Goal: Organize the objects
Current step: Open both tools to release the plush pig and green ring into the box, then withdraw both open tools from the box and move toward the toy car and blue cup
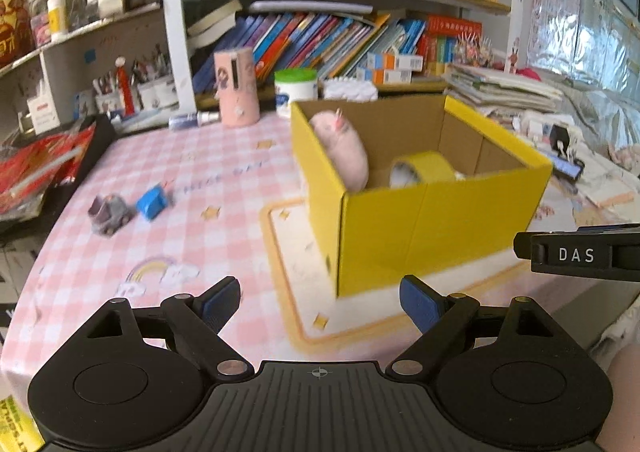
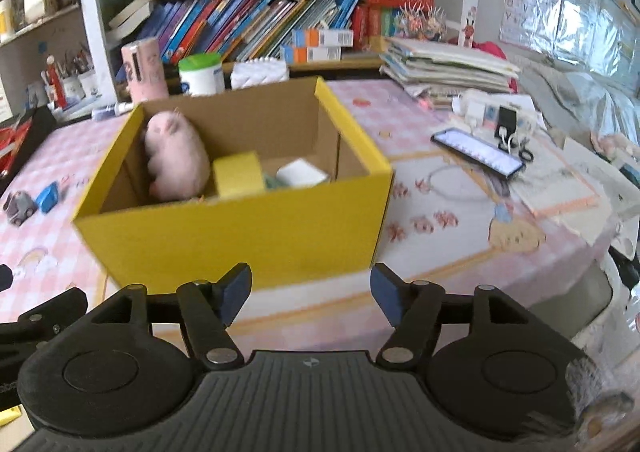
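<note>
Both grippers wide open and empty; toy car (image 1: pixel 109 213) and blue block (image 1: pixel 152 203) sit on worktop left of box (image 1: pixel 420 228), nearer left gripper (image 1: pixel 320 302) than right gripper (image 2: pixel 311 292).
</note>
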Available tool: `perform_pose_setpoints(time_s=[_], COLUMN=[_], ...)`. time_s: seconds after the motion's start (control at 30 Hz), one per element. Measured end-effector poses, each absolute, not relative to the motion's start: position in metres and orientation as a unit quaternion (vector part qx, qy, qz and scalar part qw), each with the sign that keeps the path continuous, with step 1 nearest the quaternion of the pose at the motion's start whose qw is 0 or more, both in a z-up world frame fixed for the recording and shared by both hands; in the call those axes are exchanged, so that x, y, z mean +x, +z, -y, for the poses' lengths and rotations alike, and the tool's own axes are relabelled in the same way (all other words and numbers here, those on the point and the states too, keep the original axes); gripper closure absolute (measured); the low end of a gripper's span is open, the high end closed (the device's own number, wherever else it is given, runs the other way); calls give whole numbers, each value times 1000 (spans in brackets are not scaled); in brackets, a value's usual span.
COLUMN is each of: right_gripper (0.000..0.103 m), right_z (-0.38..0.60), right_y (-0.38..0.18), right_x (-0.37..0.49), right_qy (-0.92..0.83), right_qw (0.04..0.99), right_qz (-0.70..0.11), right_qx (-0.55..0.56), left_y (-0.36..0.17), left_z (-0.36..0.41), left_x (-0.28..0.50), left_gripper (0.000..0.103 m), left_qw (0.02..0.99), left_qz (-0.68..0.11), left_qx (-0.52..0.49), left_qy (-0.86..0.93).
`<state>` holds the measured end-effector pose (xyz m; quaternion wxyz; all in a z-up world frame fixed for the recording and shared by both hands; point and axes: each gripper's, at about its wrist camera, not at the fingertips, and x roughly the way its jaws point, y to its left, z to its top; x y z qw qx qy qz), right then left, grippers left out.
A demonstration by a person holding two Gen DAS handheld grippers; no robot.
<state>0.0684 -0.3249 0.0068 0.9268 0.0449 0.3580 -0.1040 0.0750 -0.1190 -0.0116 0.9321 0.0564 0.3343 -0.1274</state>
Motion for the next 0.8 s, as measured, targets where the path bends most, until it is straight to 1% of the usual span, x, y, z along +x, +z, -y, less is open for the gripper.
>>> perform_pose_setpoints(time_s=[0.2,0.4,0.8], right_gripper=[32,28,26], right_z=[301,275,223], right_y=[-5,-14,-27], right_x=[47,30,9], right_qy=[-111,-106,-68], right_qw=[918,913,906], right_qz=[-377,-390,-416], right_qx=[47,47,39], left_y=[-25,-32,-42], left_z=[98,79,36], left_x=[57,42,16], left_gripper=[14,14,13], left_qw=[921,914,908], left_qz=[-367,-381,-401], left_qx=[60,68,65], left_qy=[-121,-121,-104])
